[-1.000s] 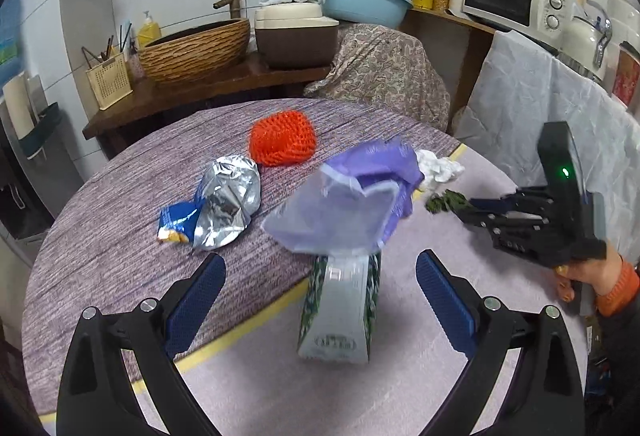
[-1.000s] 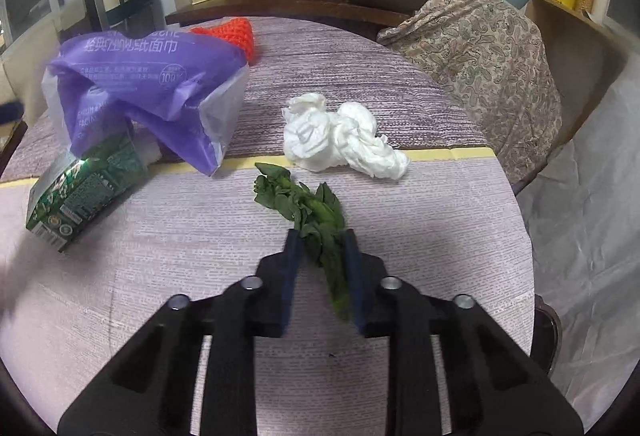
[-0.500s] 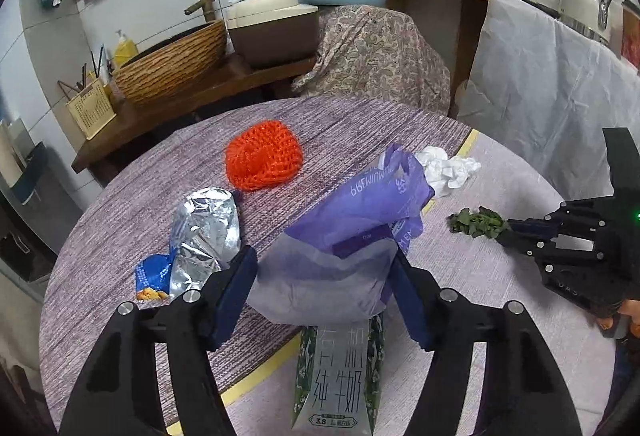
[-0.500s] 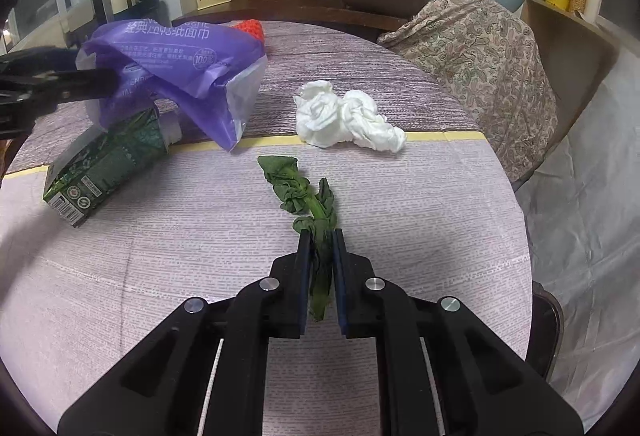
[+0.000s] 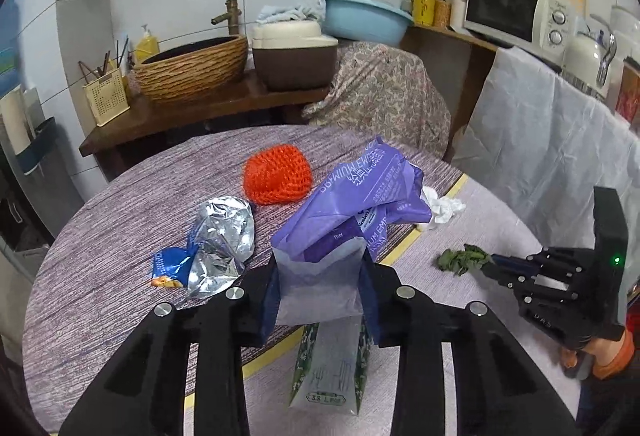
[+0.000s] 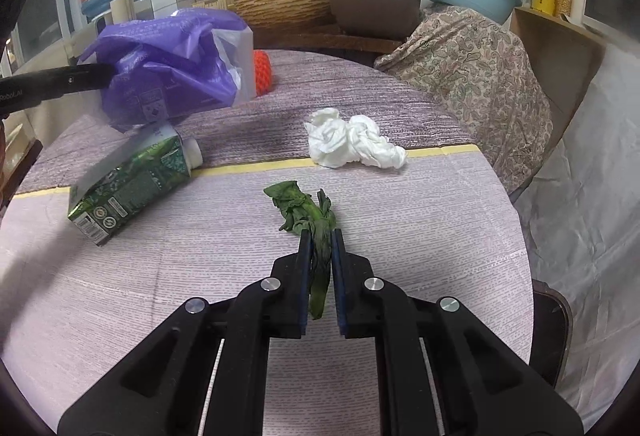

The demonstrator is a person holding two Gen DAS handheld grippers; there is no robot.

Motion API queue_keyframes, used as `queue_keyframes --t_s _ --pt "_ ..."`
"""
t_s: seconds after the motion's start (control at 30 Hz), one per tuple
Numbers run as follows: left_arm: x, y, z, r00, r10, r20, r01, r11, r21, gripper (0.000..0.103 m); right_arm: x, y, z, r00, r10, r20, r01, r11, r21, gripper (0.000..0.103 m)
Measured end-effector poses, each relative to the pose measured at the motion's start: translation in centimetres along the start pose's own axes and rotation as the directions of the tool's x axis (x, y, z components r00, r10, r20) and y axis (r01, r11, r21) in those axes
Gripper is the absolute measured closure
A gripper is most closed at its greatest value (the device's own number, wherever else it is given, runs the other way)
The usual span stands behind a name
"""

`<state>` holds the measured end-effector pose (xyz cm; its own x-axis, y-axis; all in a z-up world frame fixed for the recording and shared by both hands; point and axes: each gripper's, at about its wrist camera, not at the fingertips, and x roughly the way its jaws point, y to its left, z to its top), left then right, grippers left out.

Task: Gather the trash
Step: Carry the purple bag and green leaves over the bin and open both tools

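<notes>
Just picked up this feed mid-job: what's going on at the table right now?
A person is clearing trash with two handheld grippers. The left gripper is closing on the purple plastic bag, above the milk carton. The right gripper is shut on the wilted greens. Crumpled tissue remains on the table.

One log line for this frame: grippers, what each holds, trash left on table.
left gripper: closing on purple plastic bag | right gripper: shut on wilted green leaf | left: milk carton, white tissue, foil wrapper, orange net

Milk carton [image 5: 328, 368] top hidden behind purple bag [image 5: 352, 212].
</notes>
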<state>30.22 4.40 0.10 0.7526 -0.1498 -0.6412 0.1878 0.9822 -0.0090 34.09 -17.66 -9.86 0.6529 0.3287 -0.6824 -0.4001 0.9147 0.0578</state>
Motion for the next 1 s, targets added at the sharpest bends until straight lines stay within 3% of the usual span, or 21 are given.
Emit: queue_keyframes --t_s 0.13,0.37,0.7,1.0 --pt "-2.2 -0.6 -0.7 0.998 0.001 0.058 -0.001 1.0 0.0 0.069 -0.9 0.3 -0.4 1.0 0.015 0.011 -0.015 1.0 0.016 0.092" --pt "-5.7 -2.8 -2.5 0.991 -0.079 0.107 0.079 0.997 0.006 0.069 -4.4 1.3 -2.2 0.998 0.035 0.054 -0.037 0.999 0.037 0.092" --pt "-6.8 -9.3 -5.1 0.973 -0.215 0.079 0.21 0.975 0.067 0.069 -11.0 1.7 -5.7 0.988 0.063 0.144 -0.071 0.996 0.051 0.092" --pt "-5.2 -15.5 -5.5 0.947 -0.318 0.037 0.314 0.946 0.077 0.069 -15.2 -3.1 -10.1 0.985 -0.019 0.169 -0.007 0.988 0.151 0.092"
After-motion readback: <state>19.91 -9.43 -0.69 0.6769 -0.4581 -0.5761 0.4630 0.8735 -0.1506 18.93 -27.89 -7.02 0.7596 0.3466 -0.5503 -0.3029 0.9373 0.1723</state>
